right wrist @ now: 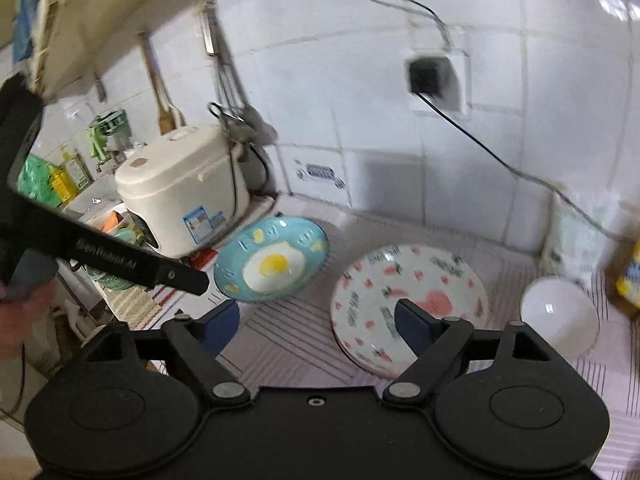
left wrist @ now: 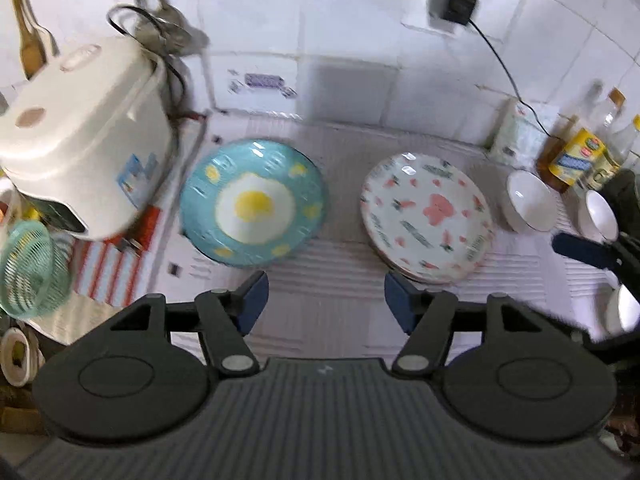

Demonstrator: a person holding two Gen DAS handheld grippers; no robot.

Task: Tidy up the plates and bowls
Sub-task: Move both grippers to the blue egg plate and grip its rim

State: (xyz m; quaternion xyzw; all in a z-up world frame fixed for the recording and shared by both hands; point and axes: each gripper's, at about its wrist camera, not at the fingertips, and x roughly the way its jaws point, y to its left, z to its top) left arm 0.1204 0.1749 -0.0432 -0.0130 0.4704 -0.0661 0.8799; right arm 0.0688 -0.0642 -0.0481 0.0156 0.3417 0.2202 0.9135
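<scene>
A white rice cooker (left wrist: 86,136) stands at the left of the table (left wrist: 332,320), against a white tiled wall (left wrist: 340,32). A black plug (left wrist: 452,2) sits in a wall socket, its cable trailing right toward oil bottles (left wrist: 576,156). A green mesh basket (left wrist: 30,268) lies near the cooker, beside a striped cloth (left wrist: 108,268).

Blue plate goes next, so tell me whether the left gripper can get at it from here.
Probably yes. The left gripper is open and empty, and the blue egg plate lies flat just ahead with bare mat between. The rice cooker crowds its left side, so the near rim looks easiest.
</scene>
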